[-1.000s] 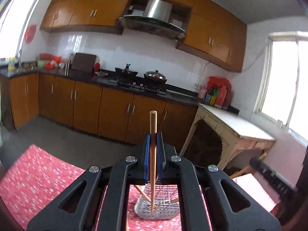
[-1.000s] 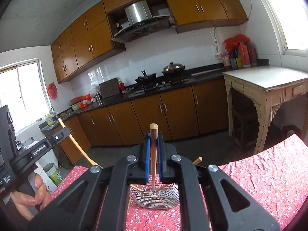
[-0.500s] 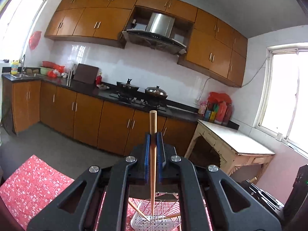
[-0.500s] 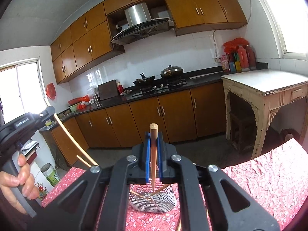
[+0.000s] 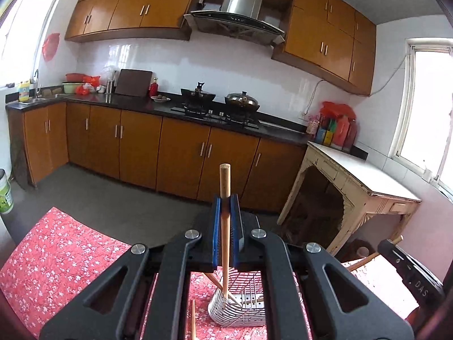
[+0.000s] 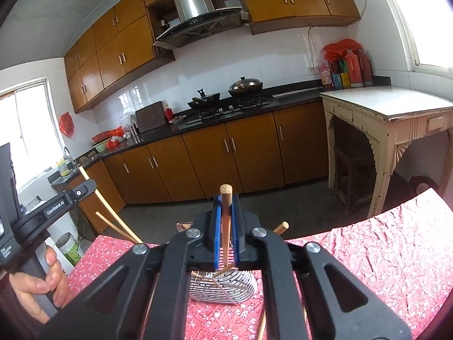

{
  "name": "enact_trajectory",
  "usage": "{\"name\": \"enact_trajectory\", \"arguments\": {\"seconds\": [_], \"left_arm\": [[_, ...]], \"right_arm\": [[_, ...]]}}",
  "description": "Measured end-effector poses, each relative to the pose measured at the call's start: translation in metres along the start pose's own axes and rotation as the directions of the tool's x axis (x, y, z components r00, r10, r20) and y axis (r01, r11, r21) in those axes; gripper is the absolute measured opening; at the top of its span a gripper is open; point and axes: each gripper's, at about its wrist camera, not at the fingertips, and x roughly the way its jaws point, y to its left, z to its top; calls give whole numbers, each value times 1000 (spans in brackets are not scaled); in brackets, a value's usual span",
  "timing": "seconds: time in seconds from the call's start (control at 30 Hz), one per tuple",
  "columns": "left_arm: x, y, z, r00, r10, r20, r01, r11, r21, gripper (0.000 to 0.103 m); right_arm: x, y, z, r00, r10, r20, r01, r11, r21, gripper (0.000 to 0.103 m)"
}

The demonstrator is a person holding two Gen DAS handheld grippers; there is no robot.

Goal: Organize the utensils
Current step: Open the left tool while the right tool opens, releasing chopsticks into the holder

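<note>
My left gripper (image 5: 225, 209) is shut on a wooden chopstick (image 5: 225, 226) that points down into a wire utensil basket (image 5: 240, 310) on the red floral tablecloth (image 5: 53, 257). My right gripper (image 6: 225, 212) is shut on another wooden chopstick (image 6: 226, 226), its lower end over the same basket (image 6: 226, 286). Other chopsticks lean in the basket (image 6: 280, 226). The left gripper with its chopstick (image 6: 107, 209) shows at the left of the right wrist view, held by a hand (image 6: 36, 283). The right gripper's body (image 5: 410, 272) shows at the right of the left wrist view.
A loose chopstick (image 5: 193, 323) lies on the cloth beside the basket. Past the table edge are the grey floor, brown kitchen cabinets (image 5: 181, 153) with a stove, and a white side table (image 6: 390, 113) at the right. A bucket (image 6: 69, 248) stands on the floor.
Both grippers have shifted over the basket with their chopsticks still gripped. In the right wrist view the left gripper has dropped lower and come closer to the basket.
</note>
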Motion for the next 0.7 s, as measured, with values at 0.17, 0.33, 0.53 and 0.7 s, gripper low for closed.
{"name": "enact_trajectory", "arguments": {"seconds": [0.17,0.33,0.53,0.7], "left_arm": [[3,-3,0,1000,6,-13,-6,1000,20,7],[2,0,3,999,22,-40,-21,1000,13,12],[-20,8,8,998,55,-2,-55,998,36,44],[-47,27,6,998,64,7,-64,998,19,45]], "right_arm": [[7,0,-5,999,-25,-22,25,999,-25,8],[7,-5,-5,999,-46,-26,46,999,-12,16],[-19,-16,-4,997,-76,20,76,997,9,36],[-55,-27,-14,993,-104,54,104,994,16,38]]}}
